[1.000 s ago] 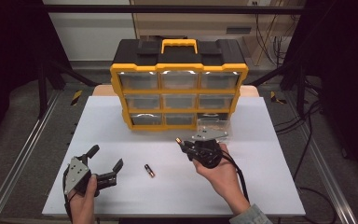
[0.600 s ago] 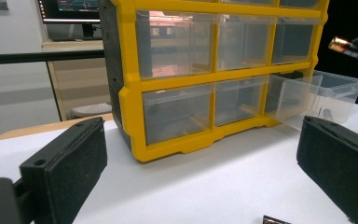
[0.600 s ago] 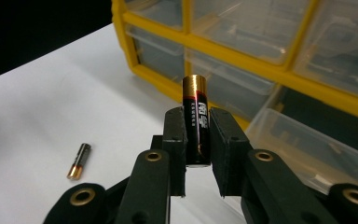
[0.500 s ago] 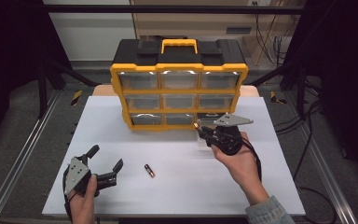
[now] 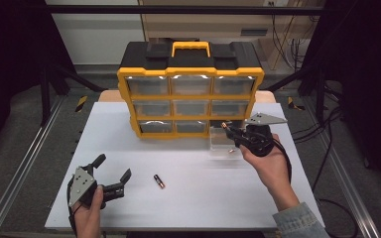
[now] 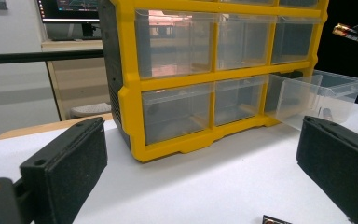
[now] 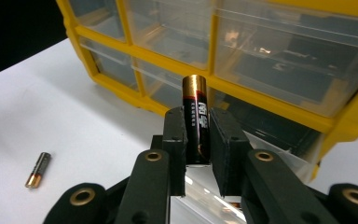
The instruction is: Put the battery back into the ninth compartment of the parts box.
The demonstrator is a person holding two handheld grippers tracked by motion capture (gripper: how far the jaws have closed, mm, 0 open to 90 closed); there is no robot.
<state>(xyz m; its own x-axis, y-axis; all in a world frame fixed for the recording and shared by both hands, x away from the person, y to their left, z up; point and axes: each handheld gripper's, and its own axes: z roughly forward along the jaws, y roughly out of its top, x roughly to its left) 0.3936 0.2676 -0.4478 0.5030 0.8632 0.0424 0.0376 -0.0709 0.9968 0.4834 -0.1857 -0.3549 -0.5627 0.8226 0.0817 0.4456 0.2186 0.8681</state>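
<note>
A yellow and black organizer (image 5: 190,94) with clear drawers stands at the back of the white table. Its bottom right drawer (image 5: 222,147) is pulled out, also seen as the drawer (image 6: 324,91). My right gripper (image 5: 230,132) hovers over that drawer, shut on an AA battery (image 7: 195,114) that stands upright between the pads; the gripper (image 7: 197,128) faces the organizer. The same battery (image 6: 346,31) shows at the upper right of the left gripper view. A second battery (image 5: 158,181) lies loose on the table. My left gripper (image 5: 112,168) rests open left of it, holding nothing.
A small object (image 5: 231,149) lies inside the open drawer. The loose battery (image 7: 38,169) lies well left of the right gripper. White tabletop (image 5: 188,163) spreads in front of the organizer. Metal rails (image 5: 25,163) border the table sides.
My right gripper has carried its battery from the table's middle to the right and back, over the pulled-out drawer. The left gripper and the loose battery have stayed put.
</note>
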